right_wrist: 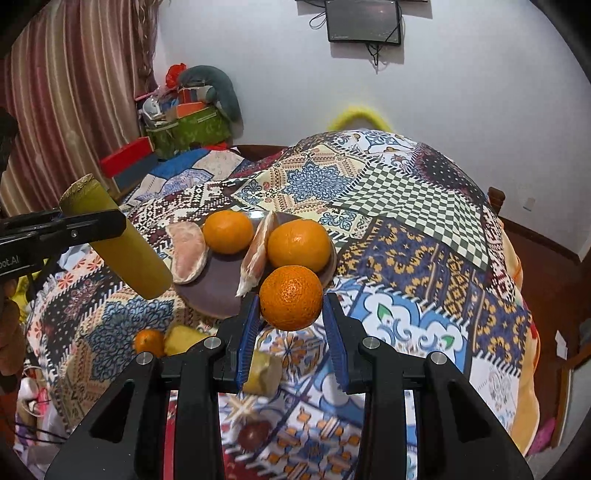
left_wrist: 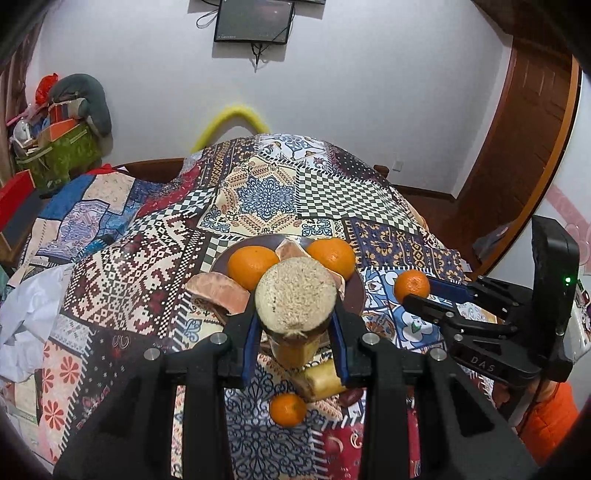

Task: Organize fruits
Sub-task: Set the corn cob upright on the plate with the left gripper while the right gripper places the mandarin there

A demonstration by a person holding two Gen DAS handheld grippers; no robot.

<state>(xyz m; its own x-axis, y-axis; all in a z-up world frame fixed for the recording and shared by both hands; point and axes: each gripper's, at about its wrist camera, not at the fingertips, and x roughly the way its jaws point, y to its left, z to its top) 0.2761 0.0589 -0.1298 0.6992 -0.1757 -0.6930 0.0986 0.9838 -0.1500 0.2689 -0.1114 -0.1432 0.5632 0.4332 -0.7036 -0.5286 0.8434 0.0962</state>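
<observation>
Above the plate (right_wrist: 207,295), a cane piece (left_wrist: 295,299) is clamped by the left gripper (left_wrist: 295,332) and a tangerine (right_wrist: 291,297) by the right gripper (right_wrist: 291,321), so lowering onto bare plate is required next.

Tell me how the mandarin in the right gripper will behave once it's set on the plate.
The mandarin is round, so it will probably roll unless nestled against fruit on the plate. Its skin looks soft, likely denting under a hard squeeze from the right gripper.

a home living room: patchwork-cloth table (left_wrist: 332,192), wall screen (left_wrist: 254,20) at twelve o'clock, striped curtain (right_wrist: 74,92) at ten, clutter pile (left_wrist: 62,133).
</observation>
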